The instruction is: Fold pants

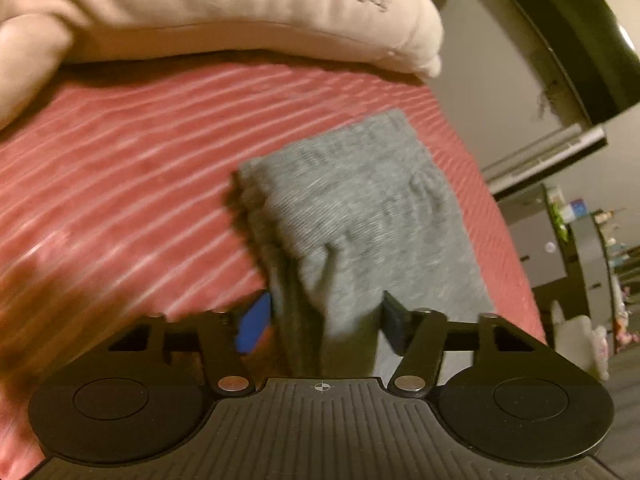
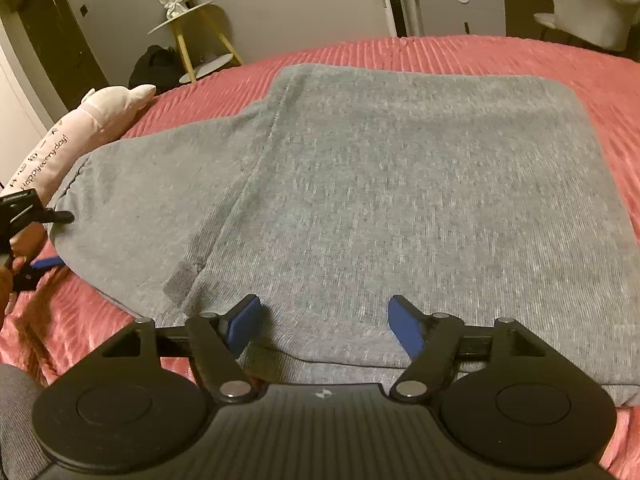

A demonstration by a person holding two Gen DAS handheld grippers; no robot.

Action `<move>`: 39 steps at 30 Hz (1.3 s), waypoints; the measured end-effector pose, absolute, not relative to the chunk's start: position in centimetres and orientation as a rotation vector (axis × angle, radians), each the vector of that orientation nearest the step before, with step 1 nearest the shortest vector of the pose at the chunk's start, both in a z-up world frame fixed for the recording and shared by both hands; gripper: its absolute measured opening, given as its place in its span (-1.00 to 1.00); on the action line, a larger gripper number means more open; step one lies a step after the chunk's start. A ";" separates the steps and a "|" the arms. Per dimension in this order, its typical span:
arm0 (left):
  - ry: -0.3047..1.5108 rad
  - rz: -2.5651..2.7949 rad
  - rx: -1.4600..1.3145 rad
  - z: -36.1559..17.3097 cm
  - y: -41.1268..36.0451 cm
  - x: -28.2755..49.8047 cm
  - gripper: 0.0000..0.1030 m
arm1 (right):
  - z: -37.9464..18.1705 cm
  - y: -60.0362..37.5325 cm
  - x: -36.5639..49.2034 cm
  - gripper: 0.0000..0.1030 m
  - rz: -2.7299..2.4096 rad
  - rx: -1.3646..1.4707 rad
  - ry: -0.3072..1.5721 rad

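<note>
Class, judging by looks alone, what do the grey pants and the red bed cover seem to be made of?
Grey pants: probably soft matte cotton-blend jersey; fine ribbed knit lines and heathered flecks show. Red bed cover: probably plush, slightly shiny synthetic; raised ridges catch pale highlights.

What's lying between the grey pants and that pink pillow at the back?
In the left wrist view, only bare red bedspread lies between the grey pants and the pink pillow. Nothing else sits on that stretch.

The grey knit pants (image 2: 400, 200) lie folded in a broad, mostly flat stack on the red bed, with their left end bunched and slightly raised.
</note>
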State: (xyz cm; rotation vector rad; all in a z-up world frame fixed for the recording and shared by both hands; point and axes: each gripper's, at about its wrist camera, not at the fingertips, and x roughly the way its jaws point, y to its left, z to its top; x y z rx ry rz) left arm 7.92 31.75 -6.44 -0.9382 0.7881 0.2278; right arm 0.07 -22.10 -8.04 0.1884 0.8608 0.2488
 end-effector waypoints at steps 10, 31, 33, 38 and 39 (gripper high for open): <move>0.795 0.227 -1.014 -7.7 33.4 10.1 -0.36 | -8.1 -22.5 0.0 0.58 0.255 0.239 0.825; 0.553 -0.326 0.083 5.5 0.8 4.3 -0.06 | -7.4 -29.3 -1.3 0.56 -0.011 0.593 0.661; 0.671 -0.365 0.121 2.6 -1.6 4.7 0.51 | -7.5 -29.8 -1.5 0.56 -0.012 0.631 0.652; 0.793 -0.284 0.251 -0.8 -3.3 4.0 0.53 | -7.9 -31.0 -2.0 0.57 0.027 0.711 0.650; 0.778 -0.275 0.246 -0.3 -2.8 3.4 0.62 | -8.0 -31.0 -2.0 0.57 0.047 0.723 0.653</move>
